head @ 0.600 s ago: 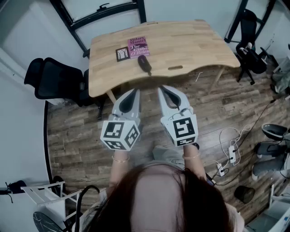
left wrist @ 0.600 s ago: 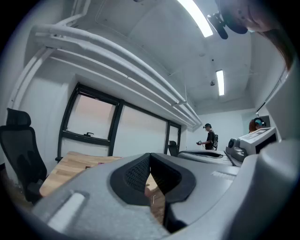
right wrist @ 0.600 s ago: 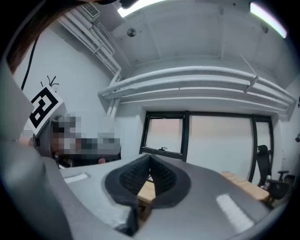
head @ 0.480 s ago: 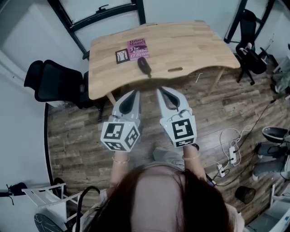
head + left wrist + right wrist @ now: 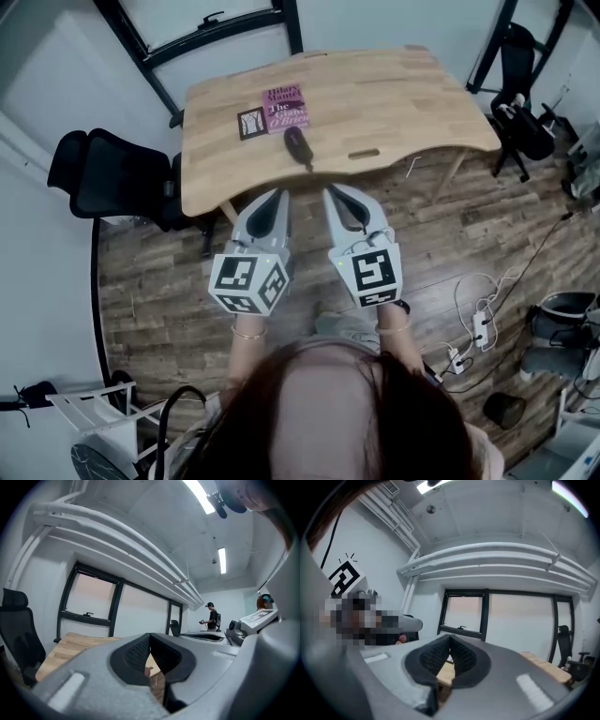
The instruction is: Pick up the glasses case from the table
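Left tool (image 5: pixel 278 195) and right tool (image 5: pixel 330 193) are both clenched empty, so reaching unopened could shove the glasses case (image 5: pixel 298 147) ahead into the book (image 5: pixel 286 108).

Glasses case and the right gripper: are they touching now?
Apart. In the head view the right gripper, shut, ends near the front edge of the table, and bare wood lies between it and the glasses case.
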A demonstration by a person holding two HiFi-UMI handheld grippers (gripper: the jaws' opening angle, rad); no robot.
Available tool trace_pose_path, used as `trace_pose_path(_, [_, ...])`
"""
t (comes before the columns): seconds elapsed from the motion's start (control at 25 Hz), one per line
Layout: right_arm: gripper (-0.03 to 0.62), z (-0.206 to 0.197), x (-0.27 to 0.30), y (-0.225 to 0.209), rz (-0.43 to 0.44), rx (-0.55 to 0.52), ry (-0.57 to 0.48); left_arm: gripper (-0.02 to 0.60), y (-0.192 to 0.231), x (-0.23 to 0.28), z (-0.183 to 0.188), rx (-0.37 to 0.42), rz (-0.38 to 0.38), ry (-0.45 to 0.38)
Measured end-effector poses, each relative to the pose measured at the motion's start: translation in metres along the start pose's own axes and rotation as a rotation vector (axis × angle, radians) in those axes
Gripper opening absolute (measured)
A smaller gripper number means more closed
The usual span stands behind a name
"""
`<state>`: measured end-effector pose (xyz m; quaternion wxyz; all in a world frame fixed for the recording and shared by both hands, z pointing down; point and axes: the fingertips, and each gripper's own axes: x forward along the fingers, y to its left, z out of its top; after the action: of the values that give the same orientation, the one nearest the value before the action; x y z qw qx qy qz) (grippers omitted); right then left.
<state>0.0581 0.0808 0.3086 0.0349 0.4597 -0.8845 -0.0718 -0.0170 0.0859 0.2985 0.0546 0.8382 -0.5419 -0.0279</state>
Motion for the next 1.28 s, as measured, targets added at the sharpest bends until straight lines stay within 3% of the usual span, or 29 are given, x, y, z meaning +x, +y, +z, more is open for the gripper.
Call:
trace_pose_path(0.44, [0.003, -0.011, 0.045, -0.029, 0.022, -0.024, 0.008, 0.009, 0.020, 0.042, 0.005, 0.022, 0.034, -0.020])
trace_pose_path(0.8, [0.003, -0.029, 0.077, -0.041, 0.038, 0.006, 0.040, 0.009, 0.044, 0.061, -0.008, -0.005, 0.080, -0.002])
trace_pose_path(1.28, [0.003, -0.050, 0.158, -0.040, 0.054, 0.006, 0.088, 0.009, 0.109, 0.118, -0.011, -0.016, 0.055, 0.004])
